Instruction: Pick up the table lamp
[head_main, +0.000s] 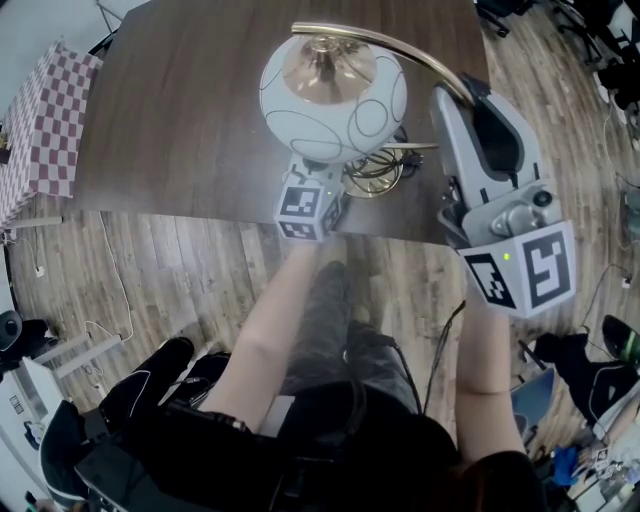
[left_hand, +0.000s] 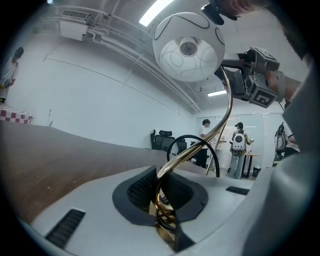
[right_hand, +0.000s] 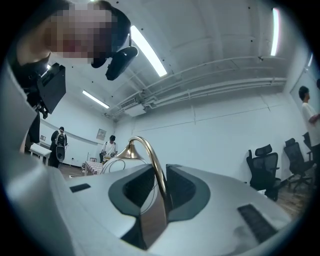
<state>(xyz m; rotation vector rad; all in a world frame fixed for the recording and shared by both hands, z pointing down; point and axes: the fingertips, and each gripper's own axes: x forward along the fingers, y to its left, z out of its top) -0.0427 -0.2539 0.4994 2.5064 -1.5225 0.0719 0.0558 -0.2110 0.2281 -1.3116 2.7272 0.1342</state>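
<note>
**Lamp clamped low, neck not yet gripped**

The table lamp (head_main: 340, 120) is found at the near edge of the counter (head_main: 180, 120). Its lower brass stem (left_hand: 172, 162) is clamped by the narrow fingers of the left gripper (left_hand: 161, 195). The curved neck (right_hand: 150, 155) is enclosed by the half-wide fingers of the right gripper (right_hand: 161, 187), but a gap is seen beside it. If the lamp is lifted so, it could be tipped by the globe shade (head_main: 300, 100) and turned in the single hold.
</note>
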